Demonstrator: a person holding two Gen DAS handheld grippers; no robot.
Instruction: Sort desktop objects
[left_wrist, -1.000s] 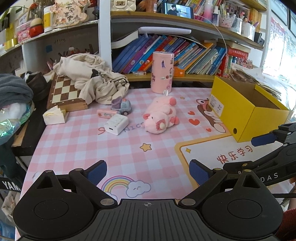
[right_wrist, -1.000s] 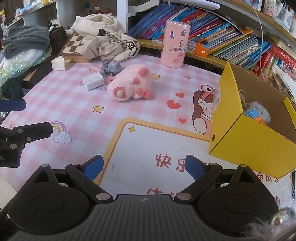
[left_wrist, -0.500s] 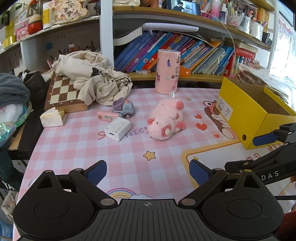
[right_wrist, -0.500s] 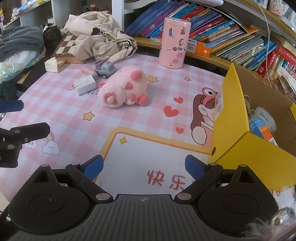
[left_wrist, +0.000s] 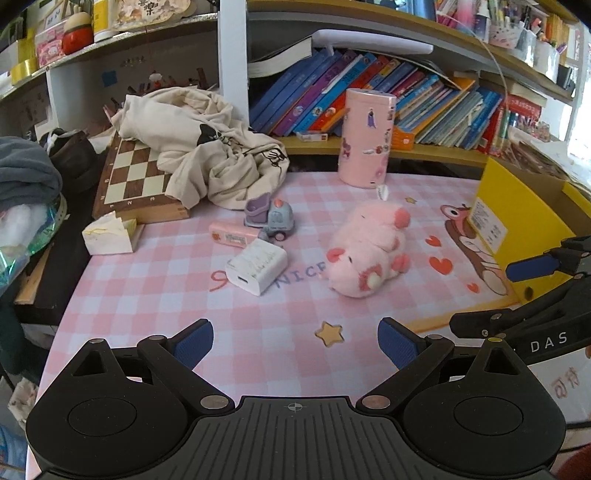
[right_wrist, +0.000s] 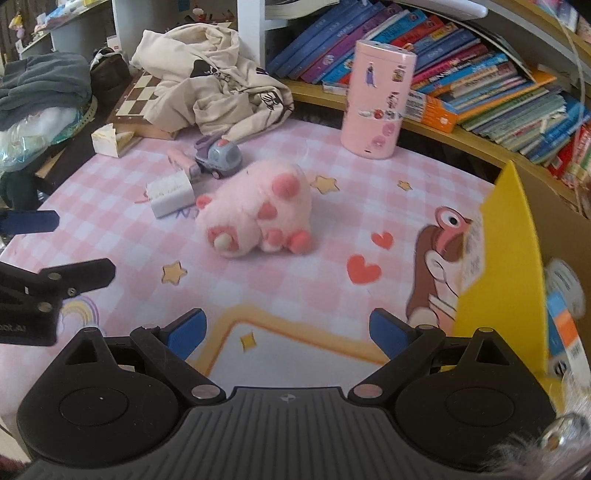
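Now both claws are spread wide and hold nothing. Ahead of the left gripper, slightly to its right, the pink plush pig lies on the pink checked mat; the white charger lies ahead to its left, with the toy truck behind it. For the right gripper, the pig lies straight ahead and the yellow box stands close on its right.
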